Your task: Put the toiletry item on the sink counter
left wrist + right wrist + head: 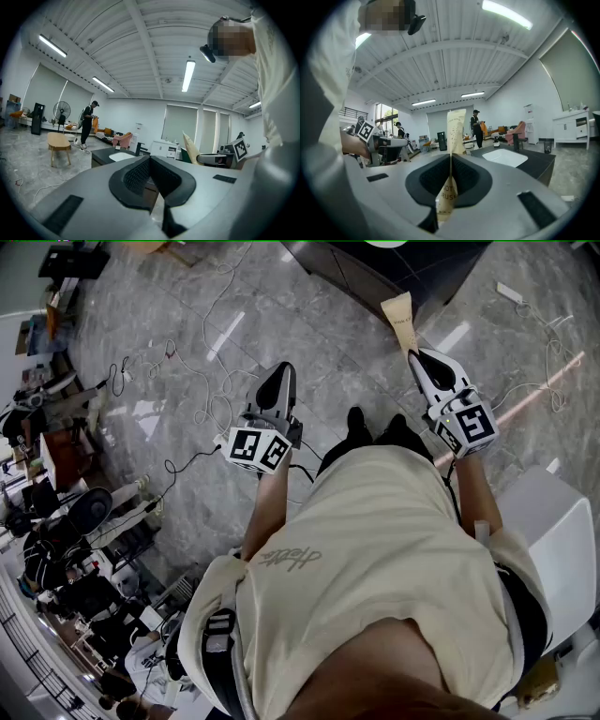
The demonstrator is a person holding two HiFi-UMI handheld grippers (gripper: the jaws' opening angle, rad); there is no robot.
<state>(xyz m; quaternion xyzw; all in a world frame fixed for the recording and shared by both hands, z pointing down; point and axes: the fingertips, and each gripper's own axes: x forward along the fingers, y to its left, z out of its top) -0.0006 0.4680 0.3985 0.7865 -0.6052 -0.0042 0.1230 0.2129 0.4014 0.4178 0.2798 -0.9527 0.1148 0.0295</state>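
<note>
Right gripper (451, 158) is pinching a cream packet (456, 129) near its lower end, and the rest sticks up past the jaws. Left gripper (151, 160) has its jaws pressed together on nothing. The dark counter (536, 164) with its white sink (506, 157) is farther off, right of the packet and not touching it.

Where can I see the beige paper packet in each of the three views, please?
Head view: upper right, the packet sticks out of the right gripper.
Left gripper view: right of centre, a slanted beige strip.
Right gripper view: centre, upright between the shut jaws.
Shared landmark: the dark sink counter, in both gripper views.
</note>
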